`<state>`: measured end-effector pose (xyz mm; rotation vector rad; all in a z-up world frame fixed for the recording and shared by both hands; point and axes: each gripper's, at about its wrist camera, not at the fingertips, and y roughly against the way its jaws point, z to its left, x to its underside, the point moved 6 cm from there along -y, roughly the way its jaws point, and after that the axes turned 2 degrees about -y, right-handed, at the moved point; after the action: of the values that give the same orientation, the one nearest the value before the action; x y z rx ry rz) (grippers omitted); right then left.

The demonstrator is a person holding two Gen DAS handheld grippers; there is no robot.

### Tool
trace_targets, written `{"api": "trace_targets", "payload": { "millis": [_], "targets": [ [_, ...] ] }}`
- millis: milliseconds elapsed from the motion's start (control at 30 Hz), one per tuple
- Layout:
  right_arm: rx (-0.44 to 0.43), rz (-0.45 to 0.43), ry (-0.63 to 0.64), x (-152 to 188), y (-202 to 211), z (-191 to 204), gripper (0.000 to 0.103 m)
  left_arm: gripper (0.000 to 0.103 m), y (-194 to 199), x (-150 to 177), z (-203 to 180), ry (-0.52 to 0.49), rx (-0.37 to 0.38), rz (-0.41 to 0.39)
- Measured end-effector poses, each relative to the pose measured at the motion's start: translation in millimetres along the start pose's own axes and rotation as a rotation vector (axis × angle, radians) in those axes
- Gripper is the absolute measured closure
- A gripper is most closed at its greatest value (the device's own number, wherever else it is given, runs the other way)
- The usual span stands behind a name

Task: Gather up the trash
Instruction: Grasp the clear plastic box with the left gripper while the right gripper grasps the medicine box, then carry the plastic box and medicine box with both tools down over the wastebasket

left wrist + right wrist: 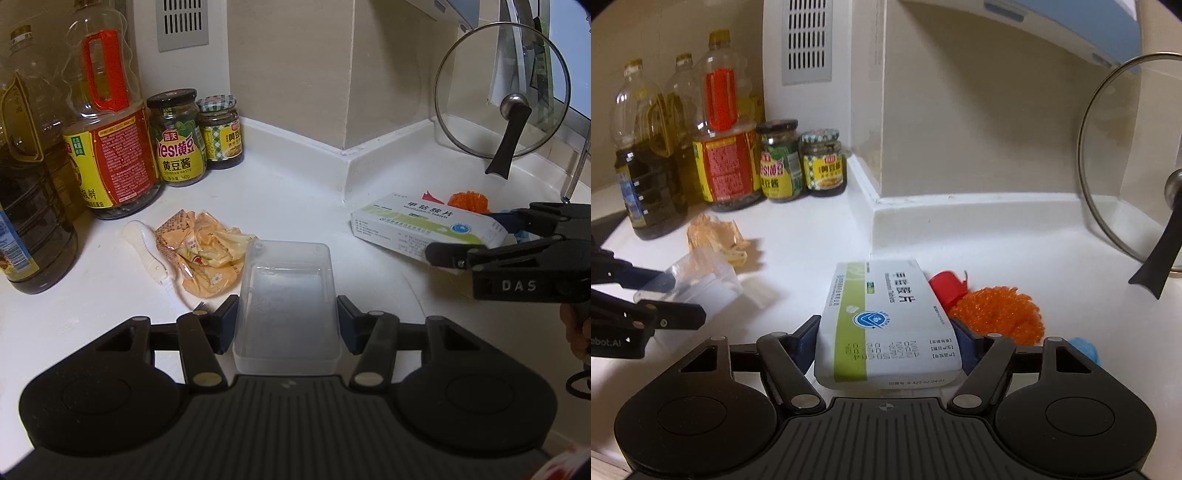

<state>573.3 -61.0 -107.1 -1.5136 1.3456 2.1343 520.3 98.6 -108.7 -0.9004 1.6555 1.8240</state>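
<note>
1. White kitchen counter [295,192] in a tiled corner holds the scene.
2. Left gripper [287,321] clamps a clear rectangular plastic tub [286,295] between its half-spread fingers.
3. Right gripper [886,341] has its pads against a white-and-green tablet carton [886,325], apparently gripped.
4. Beyond the left fingertips lies a crumpled orange wrapper [203,254].
5. Likely next: carry both pieces off to the bin.

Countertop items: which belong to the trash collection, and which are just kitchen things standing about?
Trash:
clear plastic tub, in left gripper
tablet box, in right gripper
crumpled orange wrapper

Probably bystanders:
oil bottles
sauce jars
glass lid
orange scrubber, could be either
</note>
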Motion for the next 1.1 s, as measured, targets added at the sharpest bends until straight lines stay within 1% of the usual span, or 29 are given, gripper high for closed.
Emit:
{"api": "trace_targets", "payload": {
  "millis": [267, 567, 833, 1100],
  "targets": [
    [-0.039, -0.066, -0.037, -8.4, 37.8, 1.1, 0.031, 0.051, 18.2, 0.0, -2.2, 0.018, -0.017, -0.019],
    [-0.08, -0.086, -0.064, -2.8, 88.6, 4.4, 0.031, 0.051, 54.3, 8.7, -11.6, 0.034, -0.037, -0.041],
    [-0.129, -0.094, -0.068, 16.1, 138.7, 12.7, 0.031, 0.051, 98.5, 32.3, -26.1, 0.062, -0.052, -0.053],
    [-0.197, -0.067, -0.059, 49.2, 186.4, 27.9, 0.031, 0.051, 145.1, 71.3, -45.4, 0.105, -0.082, -0.041]
  ]
}}
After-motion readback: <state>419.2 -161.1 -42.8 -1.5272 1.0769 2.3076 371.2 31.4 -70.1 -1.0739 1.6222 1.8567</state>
